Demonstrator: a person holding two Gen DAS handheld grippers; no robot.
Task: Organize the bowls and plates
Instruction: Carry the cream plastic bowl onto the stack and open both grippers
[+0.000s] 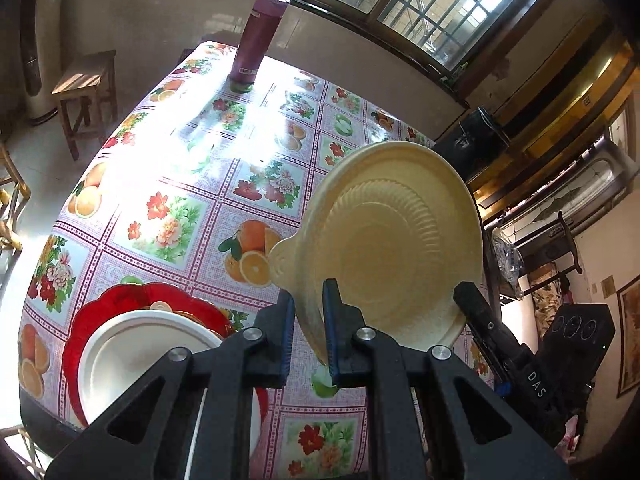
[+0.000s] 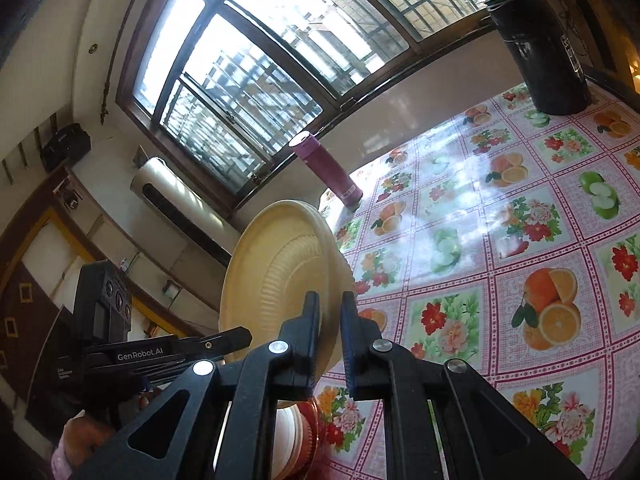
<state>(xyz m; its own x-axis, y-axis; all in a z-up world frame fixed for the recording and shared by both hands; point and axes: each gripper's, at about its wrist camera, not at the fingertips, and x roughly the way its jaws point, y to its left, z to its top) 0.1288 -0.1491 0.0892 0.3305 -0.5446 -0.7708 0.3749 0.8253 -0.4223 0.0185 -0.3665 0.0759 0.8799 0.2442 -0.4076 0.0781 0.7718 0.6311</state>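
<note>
Mid-carry above the table (image 1: 168, 184): cream plate (image 1: 396, 248) lifted on edge, rim clamped by left gripper (image 1: 310, 328) and right gripper (image 2: 330, 336); probably needed next: levelling over white bowl (image 1: 136, 352) on red plate (image 1: 120, 300)

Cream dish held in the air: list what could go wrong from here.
1. The cream dish hangs tilted over the table, pinched only at its thin rim by the left gripper and right gripper; if the hands drift apart it could flex or slip free.
2. The stack of white plate on red plate sits at the table's near edge; a clumsy set-down might nudge it off.
</note>
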